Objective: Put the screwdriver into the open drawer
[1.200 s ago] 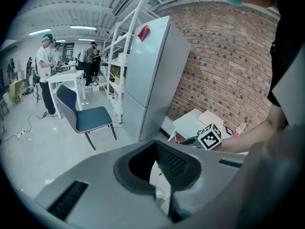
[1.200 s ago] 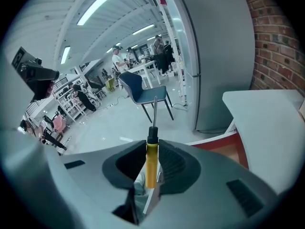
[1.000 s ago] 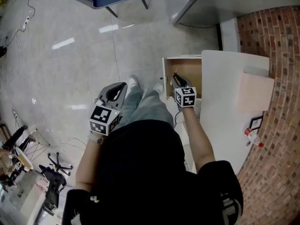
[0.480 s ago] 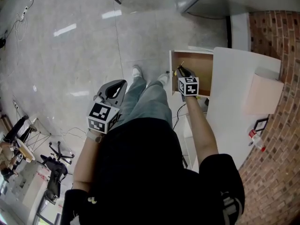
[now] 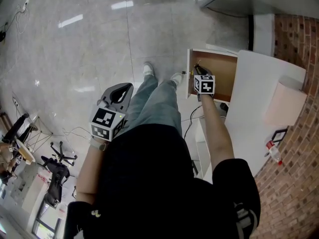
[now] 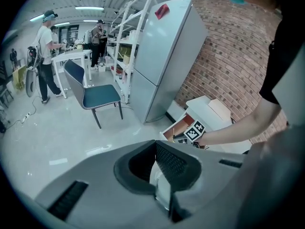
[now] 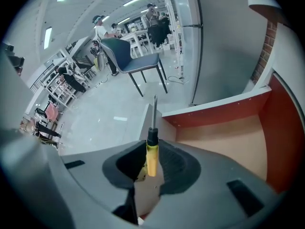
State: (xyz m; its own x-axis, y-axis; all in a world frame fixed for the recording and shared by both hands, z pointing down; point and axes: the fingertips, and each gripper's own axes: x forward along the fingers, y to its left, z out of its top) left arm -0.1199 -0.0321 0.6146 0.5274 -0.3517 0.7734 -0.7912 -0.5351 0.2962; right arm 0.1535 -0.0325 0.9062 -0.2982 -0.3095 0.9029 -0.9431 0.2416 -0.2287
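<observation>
Yellow-handled screwdriver (image 5: 196, 66) sits in my right gripper (image 5: 198, 72) in the head view, right at the front edge of the open drawer (image 5: 223, 78) that sticks out from beside the white worktop (image 5: 259, 98). The left gripper (image 5: 123, 89) hangs well off to the side over the floor, doing nothing.

Left gripper view: fingers pressed together, nothing between them.

Right gripper view: fingers clamped on the handle, with the shaft poking up and forward and the tip roughly over the drawer's front wall. The drawer has a bare wooden bottom, with nothing in it as far as I can see.

My worry is that if I let go here, the tip catches that front wall and the tool tips out onto the floor. I'd want it further in first. It might also roll once it lands.
</observation>
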